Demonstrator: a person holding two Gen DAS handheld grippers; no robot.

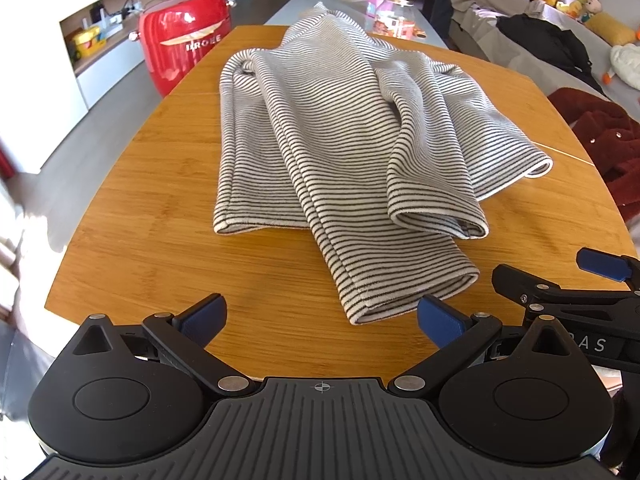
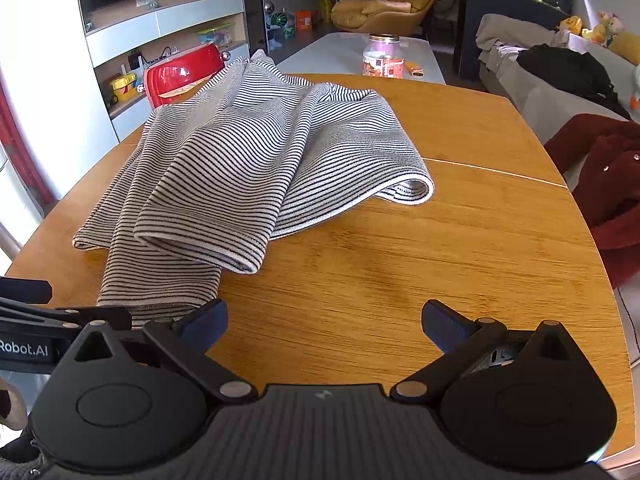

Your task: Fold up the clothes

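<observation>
A black-and-white striped garment (image 1: 340, 140) lies on the wooden table (image 1: 152, 216), with both sleeves folded in over its body and pointing toward me. It also shows in the right wrist view (image 2: 248, 160). My left gripper (image 1: 320, 316) is open and empty, just short of the nearer sleeve cuff (image 1: 400, 292). My right gripper (image 2: 324, 322) is open and empty over bare wood, to the right of the sleeve cuffs (image 2: 200, 248). The right gripper also shows at the right edge of the left wrist view (image 1: 560, 288).
A red suitcase (image 1: 188, 48) stands past the table's far left. A jar (image 2: 384, 58) sits on a grey table (image 2: 328, 52) behind. A dark red coat (image 2: 600, 184) lies off the table's right edge, with a sofa (image 2: 552, 92) beyond.
</observation>
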